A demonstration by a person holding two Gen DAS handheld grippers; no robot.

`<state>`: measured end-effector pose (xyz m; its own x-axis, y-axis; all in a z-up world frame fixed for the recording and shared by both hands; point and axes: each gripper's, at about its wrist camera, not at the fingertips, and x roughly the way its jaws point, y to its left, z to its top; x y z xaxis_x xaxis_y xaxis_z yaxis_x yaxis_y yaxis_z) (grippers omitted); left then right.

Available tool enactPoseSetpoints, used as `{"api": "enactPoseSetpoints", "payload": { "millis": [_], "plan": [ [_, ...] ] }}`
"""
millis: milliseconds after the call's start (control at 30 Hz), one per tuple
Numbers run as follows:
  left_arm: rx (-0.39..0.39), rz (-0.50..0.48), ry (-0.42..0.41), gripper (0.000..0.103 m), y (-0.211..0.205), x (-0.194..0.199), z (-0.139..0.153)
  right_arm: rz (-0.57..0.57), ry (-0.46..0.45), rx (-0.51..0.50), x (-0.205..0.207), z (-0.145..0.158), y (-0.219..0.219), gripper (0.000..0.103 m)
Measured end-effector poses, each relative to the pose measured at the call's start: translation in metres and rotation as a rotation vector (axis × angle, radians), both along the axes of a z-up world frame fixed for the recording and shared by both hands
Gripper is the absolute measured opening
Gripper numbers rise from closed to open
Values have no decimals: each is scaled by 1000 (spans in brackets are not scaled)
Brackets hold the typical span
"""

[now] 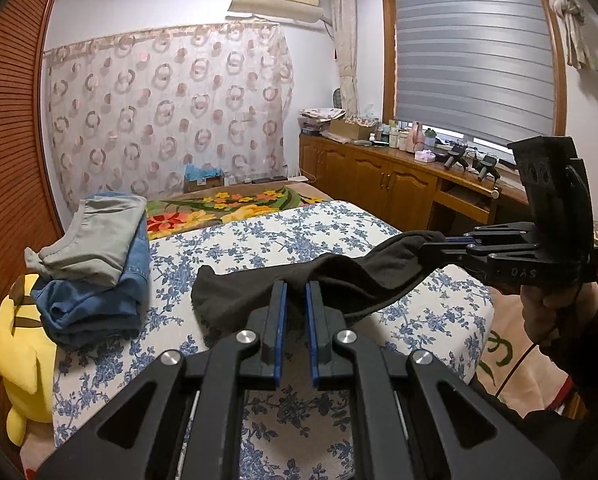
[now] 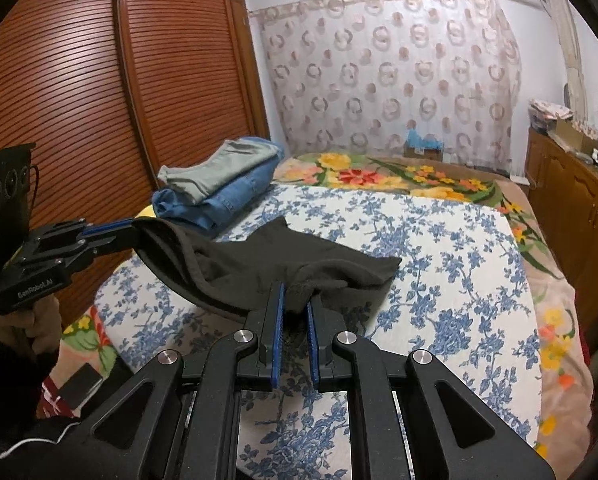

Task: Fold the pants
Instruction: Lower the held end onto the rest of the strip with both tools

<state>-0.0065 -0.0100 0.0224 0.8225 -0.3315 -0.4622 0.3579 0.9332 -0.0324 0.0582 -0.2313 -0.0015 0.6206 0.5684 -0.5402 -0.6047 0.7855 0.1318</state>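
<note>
Plainly, the dark pants (image 2: 283, 264) were only partly folded: the near edge was lifted off the floral sheet (image 2: 439, 240), the far part left lying mid-bed. That edge was pinched by the left gripper (image 1: 297, 300) and the right gripper (image 2: 297, 304), each closed on cloth. The fold-over remained undone. Folded clothes (image 1: 99, 248) were stacked at the bed's far left edge.

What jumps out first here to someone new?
The black pants, pinched at two spots by the left gripper and right gripper, are lifted over the blue-floral sheet. Behind on the left, a folded stack of grey and denim, beside a yellow plush toy.
</note>
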Motion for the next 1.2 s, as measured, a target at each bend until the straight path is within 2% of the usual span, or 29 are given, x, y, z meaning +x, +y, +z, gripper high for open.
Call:
{"api": "enactPoseSetpoints", "payload": {
  "millis": [267, 467, 700, 1100, 1200],
  "plan": [
    [14, 34, 64, 7, 2, 31, -18, -23, 36, -22, 26, -18, 5, 8],
    [39, 51, 53, 7, 0, 60, -16, -50, 26, -31, 52, -18, 13, 8],
    [43, 76, 98, 7, 1, 95, -33, -80, 30, -72, 87, -28, 28, 8],
    [25, 120, 129, 7, 14, 121, -44, -109, 88, -105, 132, -52, 44, 8],
    [2, 99, 157, 19, 16, 121, -51, -112, 90, -128, 136, -60, 49, 8]
  ]
}}
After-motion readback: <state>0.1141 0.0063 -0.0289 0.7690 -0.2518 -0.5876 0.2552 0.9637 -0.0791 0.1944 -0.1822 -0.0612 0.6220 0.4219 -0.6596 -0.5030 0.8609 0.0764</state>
